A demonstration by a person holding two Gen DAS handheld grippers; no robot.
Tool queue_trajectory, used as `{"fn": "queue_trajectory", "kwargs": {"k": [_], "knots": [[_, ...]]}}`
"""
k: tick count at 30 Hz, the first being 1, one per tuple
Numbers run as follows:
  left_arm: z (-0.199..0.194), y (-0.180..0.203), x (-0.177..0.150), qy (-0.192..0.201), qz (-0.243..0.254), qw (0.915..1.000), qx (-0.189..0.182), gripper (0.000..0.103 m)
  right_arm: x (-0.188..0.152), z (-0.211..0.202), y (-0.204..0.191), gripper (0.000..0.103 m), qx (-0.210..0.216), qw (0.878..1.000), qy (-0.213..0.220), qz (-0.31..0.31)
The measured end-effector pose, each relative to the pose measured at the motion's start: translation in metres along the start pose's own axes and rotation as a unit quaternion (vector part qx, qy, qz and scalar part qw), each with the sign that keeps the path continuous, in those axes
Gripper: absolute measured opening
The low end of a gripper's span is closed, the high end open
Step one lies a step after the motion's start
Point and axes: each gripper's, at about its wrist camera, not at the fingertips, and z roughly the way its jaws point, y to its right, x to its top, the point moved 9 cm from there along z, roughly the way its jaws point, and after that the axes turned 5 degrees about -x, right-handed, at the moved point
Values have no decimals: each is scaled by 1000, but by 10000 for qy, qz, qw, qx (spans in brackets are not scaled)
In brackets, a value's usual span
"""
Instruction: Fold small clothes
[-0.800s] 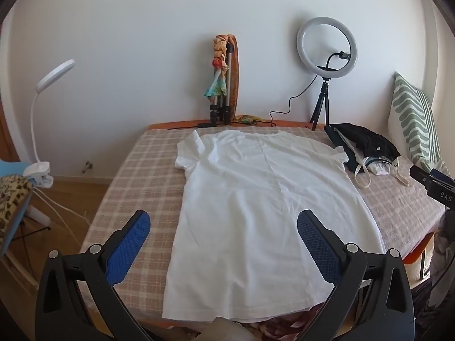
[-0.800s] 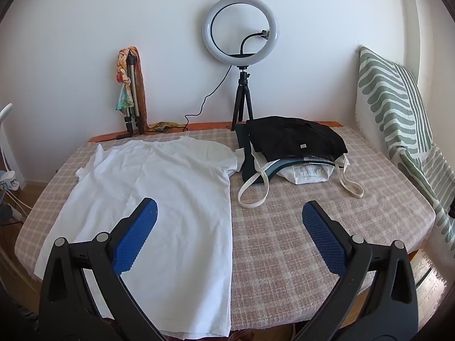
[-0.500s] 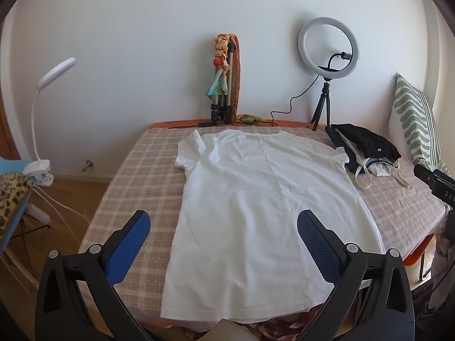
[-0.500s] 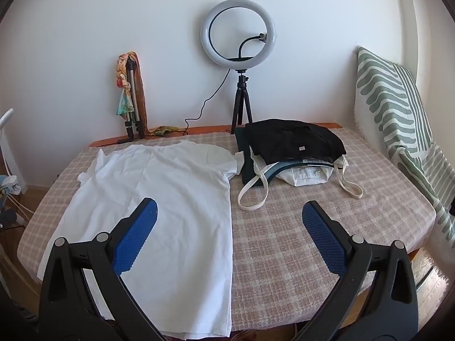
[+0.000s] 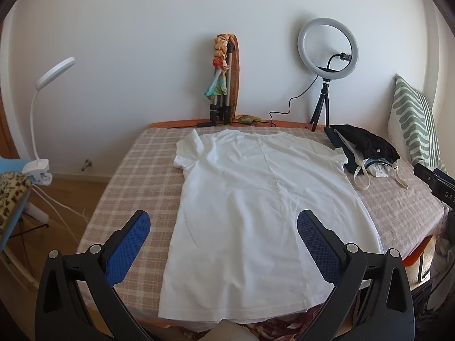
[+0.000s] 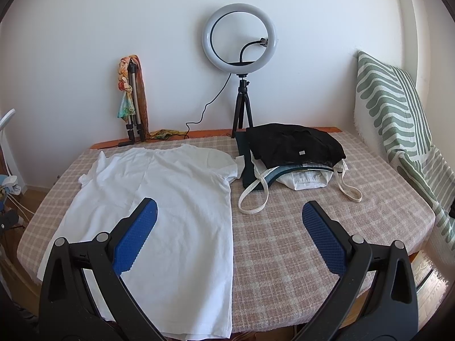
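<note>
On the checked bed [image 5: 133, 176] a white T-shirt [image 5: 256, 199] is laid flat and unfolded, so the first fold is judged not yet begun: a sleeve edge must be pinched by the left gripper [image 5: 223, 223] and right gripper [image 6: 229, 213], both seen wide apart, empty.

The left black tongs with blue ribbed pads [image 5: 223, 233] and the matching right tongs [image 6: 229, 221] both gape wide, holding nothing.

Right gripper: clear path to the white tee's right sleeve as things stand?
Probably yes. The right gripper is open and empty, nothing lies between it and the white T-shirt; only the tote bag sits close beside that sleeve.
</note>
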Motion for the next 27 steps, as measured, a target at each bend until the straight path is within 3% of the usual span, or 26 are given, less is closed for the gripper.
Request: {"fn": "queue_trajectory", "kwargs": {"k": [27], "knots": [[0,1,2,13,-10,10000,6,102,1,-3,-1,103,-15,10000,45,-23]]}}
